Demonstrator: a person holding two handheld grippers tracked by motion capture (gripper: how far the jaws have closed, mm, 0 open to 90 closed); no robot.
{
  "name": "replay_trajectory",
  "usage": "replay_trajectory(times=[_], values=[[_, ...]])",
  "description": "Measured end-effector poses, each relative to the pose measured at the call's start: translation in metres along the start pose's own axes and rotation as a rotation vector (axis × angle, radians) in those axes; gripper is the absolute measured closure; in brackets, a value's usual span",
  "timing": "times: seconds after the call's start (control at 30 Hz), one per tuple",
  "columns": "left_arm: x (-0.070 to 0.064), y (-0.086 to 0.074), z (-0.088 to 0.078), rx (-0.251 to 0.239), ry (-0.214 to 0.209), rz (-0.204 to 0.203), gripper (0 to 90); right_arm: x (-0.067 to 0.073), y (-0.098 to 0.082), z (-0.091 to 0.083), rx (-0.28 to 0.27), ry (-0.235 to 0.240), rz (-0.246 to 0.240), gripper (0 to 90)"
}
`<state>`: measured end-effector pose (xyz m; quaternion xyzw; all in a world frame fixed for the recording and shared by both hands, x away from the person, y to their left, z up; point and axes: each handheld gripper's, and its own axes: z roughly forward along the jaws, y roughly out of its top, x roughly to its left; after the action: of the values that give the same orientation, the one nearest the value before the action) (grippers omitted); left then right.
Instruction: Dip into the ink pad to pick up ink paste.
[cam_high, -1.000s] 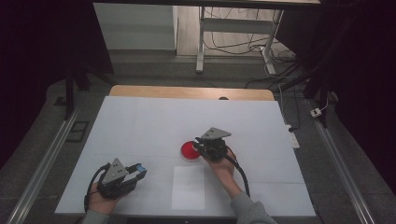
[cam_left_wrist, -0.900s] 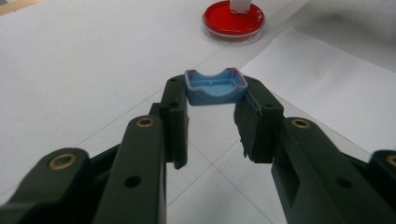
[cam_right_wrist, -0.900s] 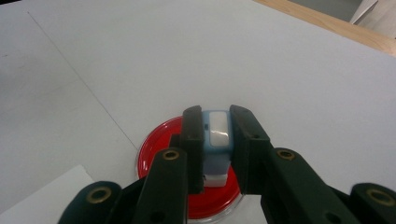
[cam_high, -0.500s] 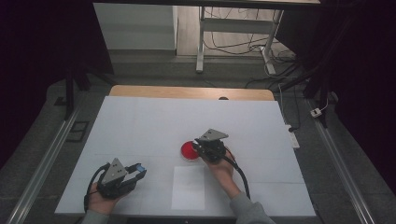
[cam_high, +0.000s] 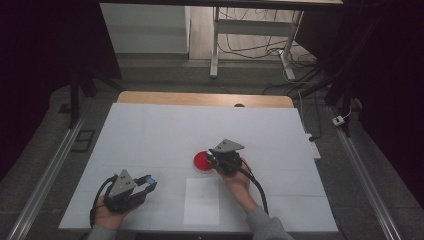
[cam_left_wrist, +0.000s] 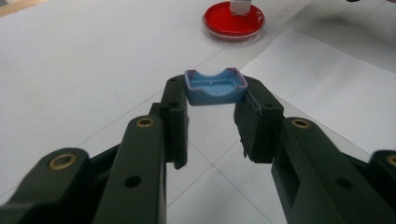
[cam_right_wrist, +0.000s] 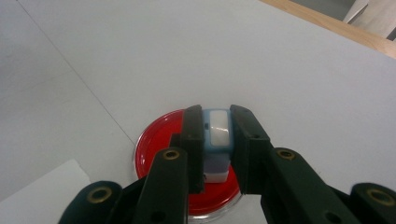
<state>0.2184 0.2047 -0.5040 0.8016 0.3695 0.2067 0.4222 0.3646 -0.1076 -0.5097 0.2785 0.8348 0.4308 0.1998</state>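
Note:
A round red dish (cam_high: 200, 161) lies on the white table (cam_high: 165, 130) near its middle. My right gripper (cam_high: 216, 161) is shut on a small blue and white block (cam_right_wrist: 218, 130), which it holds upright over the red dish (cam_right_wrist: 156, 142); whether the block's bottom touches the dish I cannot tell. At the front left, my left gripper (cam_high: 148, 184) is shut on a shallow blue cap (cam_left_wrist: 215, 87), which hangs just above the table. In the left gripper view the red dish (cam_left_wrist: 233, 22) lies farther off, with the block (cam_left_wrist: 240, 6) standing in it.
A white sheet of paper (cam_high: 201, 201) lies flat near the front edge, between the two hands. A wooden strip (cam_high: 205, 99) runs along the table's far edge. Metal rails flank both sides of the table, and cables lie on the floor beyond.

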Motion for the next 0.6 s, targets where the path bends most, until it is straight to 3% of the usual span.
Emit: replay_trajectory(times=[0.6], values=[[0.0000, 0.0001, -0.0001, -0.001, 0.000, 0.001, 65.4, -0.0023, 0.0017, -0.0041, -0.017, 0.009, 0.027, 75.9]])
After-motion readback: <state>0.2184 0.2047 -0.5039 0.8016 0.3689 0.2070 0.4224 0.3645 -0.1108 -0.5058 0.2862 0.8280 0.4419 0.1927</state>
